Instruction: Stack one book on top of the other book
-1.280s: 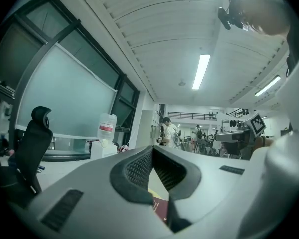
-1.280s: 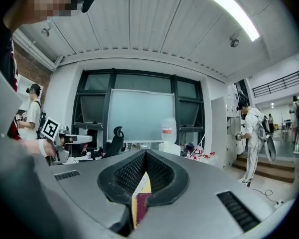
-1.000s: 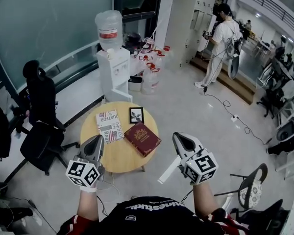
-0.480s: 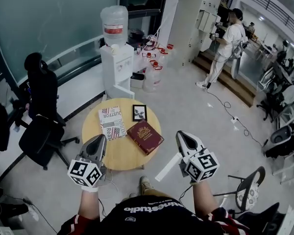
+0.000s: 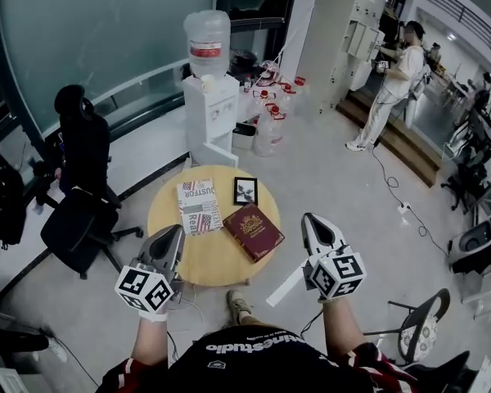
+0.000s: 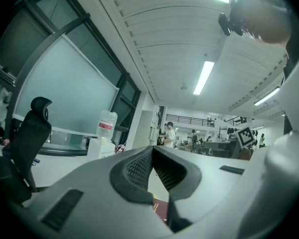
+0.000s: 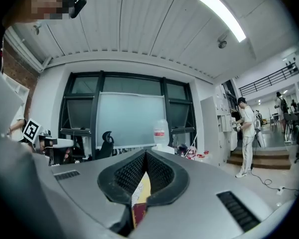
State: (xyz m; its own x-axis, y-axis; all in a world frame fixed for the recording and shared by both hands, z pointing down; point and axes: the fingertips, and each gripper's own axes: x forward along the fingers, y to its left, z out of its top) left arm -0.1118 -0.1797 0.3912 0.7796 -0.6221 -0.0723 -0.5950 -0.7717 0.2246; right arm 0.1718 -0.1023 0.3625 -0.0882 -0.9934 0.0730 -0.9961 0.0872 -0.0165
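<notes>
Both books lie flat and unstacked on a round table (image 5: 206, 259) with a smooth, pale wooden top. One is a thick dark red hardback (image 5: 253, 231) with a gold emblem on its cover, set at a slant on the table's right part. The other is a thinner white book (image 5: 198, 206) printed with large red and grey lettering, just beside it on the left. A small black-framed picture (image 5: 245, 190) lies behind the red hardback, near the table's far edge. The left gripper (image 5: 175, 234) and the right gripper (image 5: 313, 223) are grey moulded plastic, each with a marker cube at the rear. They hover at the table's near side, apart from the books. In each gripper view the black ribbed pads meet at their tips with nothing between them, so both grippers are closed and empty. Behind the table stands a white box-shaped water dispenser (image 5: 213, 113) carrying an upturned clear plastic bottle (image 5: 207, 43) with a red label. How full the bottle is cannot be told. Clear red-capped jugs (image 5: 270, 115) cluster on the floor beside it. A black padded office chair (image 5: 80, 188) stands at left.
</notes>
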